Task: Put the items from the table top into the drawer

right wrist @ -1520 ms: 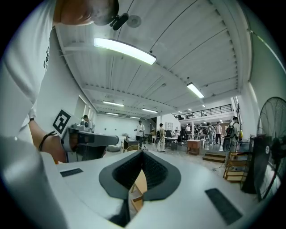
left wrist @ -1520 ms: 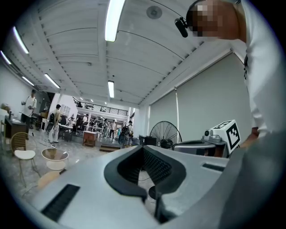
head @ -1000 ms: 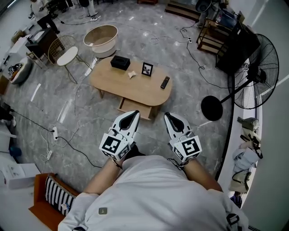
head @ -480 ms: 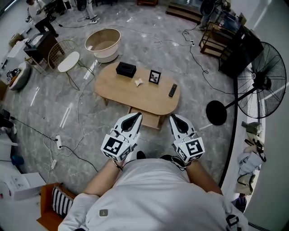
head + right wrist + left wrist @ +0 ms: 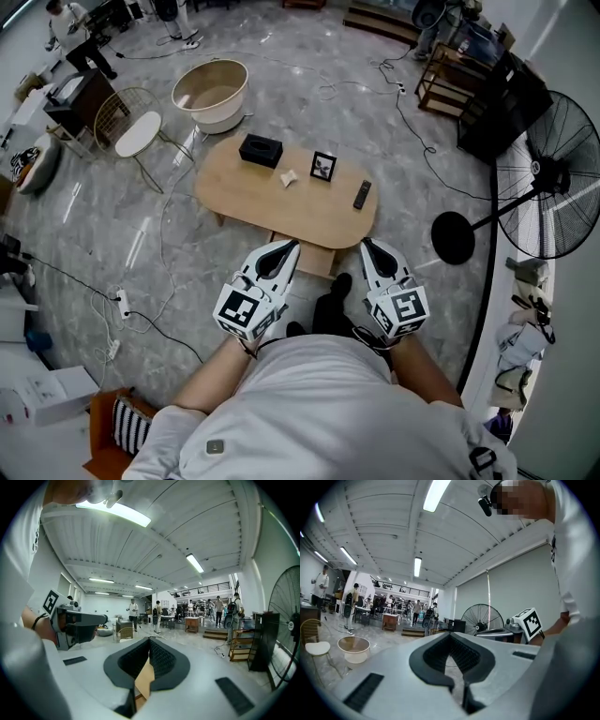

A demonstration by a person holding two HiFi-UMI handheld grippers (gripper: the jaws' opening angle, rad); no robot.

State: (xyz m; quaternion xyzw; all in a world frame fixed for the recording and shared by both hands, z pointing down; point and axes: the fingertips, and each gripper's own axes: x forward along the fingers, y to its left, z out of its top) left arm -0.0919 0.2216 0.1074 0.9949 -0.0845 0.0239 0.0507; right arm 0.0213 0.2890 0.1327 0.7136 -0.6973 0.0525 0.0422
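Observation:
A low oval wooden table point(image 5: 251, 199) stands on the grey floor ahead of me. On it lie a black box point(image 5: 261, 150), a small pale crumpled item point(image 5: 289, 178), a black picture frame point(image 5: 323, 167) and a dark remote point(image 5: 362, 195). A wooden drawer point(image 5: 309, 259) juts out below the table's near edge. My left gripper point(image 5: 282, 250) point(image 5: 450, 634) and right gripper point(image 5: 369, 249) point(image 5: 150, 640) are held side by side just short of that edge, level, both shut and holding nothing. Each shows in the other's view: the right gripper's marker cube point(image 5: 529, 623), the left gripper's body point(image 5: 77, 620).
A standing fan point(image 5: 553, 178) with a round black base point(image 5: 454, 239) is to the right. A round tub point(image 5: 211, 92) and a wire chair point(image 5: 136, 131) lie beyond the table at left. Cables and a power strip point(image 5: 120, 302) cross the floor. My shoes point(image 5: 328, 300) show between the grippers.
I have walked toward the table: it now sits closer to both grippers, and their tips reach the drawer's front. Both grippers stay shut.

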